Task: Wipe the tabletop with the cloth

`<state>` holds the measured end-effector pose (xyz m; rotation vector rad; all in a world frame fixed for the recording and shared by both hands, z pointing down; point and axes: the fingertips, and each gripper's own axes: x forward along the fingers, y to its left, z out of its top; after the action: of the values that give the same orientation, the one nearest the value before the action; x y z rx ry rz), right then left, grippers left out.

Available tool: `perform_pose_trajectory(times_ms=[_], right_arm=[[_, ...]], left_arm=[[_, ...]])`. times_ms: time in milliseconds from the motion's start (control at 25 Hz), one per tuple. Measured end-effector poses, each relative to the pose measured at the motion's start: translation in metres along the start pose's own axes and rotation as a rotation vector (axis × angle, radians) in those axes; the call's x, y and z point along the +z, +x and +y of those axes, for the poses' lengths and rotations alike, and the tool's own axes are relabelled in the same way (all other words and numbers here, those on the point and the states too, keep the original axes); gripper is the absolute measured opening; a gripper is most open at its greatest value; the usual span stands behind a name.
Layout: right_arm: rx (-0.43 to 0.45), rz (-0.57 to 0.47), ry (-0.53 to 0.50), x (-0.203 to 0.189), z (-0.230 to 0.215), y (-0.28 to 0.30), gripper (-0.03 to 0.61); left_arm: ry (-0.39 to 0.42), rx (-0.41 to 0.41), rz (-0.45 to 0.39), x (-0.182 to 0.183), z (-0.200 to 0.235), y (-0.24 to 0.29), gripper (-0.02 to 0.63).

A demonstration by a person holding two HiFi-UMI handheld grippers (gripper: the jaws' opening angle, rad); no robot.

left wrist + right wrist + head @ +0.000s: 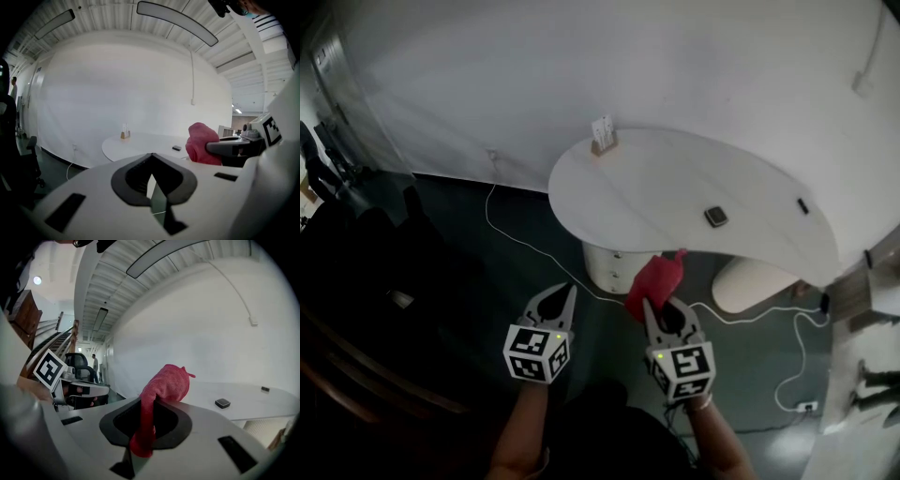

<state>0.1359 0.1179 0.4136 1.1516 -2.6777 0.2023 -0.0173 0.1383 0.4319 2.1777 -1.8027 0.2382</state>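
Nearest, shut hard in the right claw (149, 401): the red cloth (166, 380), pinched by one end deep between the jaws, the rest bunched up above the tips. Probably carried so to leave a loose wad free for pressing flat on a surface. Looks soft and nubbly, like terry or microfibre. Crumpled into a lump, with a small corner poking out. Dry or damp, cannot tell.

Just beside it, the left claw (151, 155): jaws together, nothing in them, seemingly kept spare.

Both held in the air over dark floor (487, 262).

Farther out, the white rounded table (656, 187), not touched by the cloth; wiping judged not yet begun. On it, a small dark block (716, 217) and, at the far rim, a card stand (603, 136), both likely to need wiping around.

Beyond, a plain white wall (581, 66).
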Motion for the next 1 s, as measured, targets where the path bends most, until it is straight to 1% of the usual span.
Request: perform_pose_trajectory(times_ms=[160,360,520,640,760,1000], right_arm=[[0.023,0.007,-0.034,-0.004,-0.002,0.007,0.046],[0.068,0.035,0.0,-0.002,-0.002,0.035,0.046],[0.092,0.048,-0.005,0.002,-0.012,0.083,0.046],[0.112,0.062,0.0,0.008,-0.014,0.127,0.046],[0.138,0.075,0.003,0.02,-0.01,0.174,0.046],[0.179,0.15,0.028,0.031,0.009,0.248,0.046]], left_arm=[[-0.008,0.038,-0.017,0.006,0.006,0.007,0.003],[-0.013,0.073,-0.007,0.009,0.03,0.027,0.003],[-0.008,0.094,0.004,0.014,0.06,0.058,0.003],[-0.012,0.096,0.004,0.022,0.089,0.082,0.003],[-0.026,0.099,0.009,0.032,0.121,0.103,0.003],[-0.042,0.086,0.019,0.052,0.174,0.139,0.003]])
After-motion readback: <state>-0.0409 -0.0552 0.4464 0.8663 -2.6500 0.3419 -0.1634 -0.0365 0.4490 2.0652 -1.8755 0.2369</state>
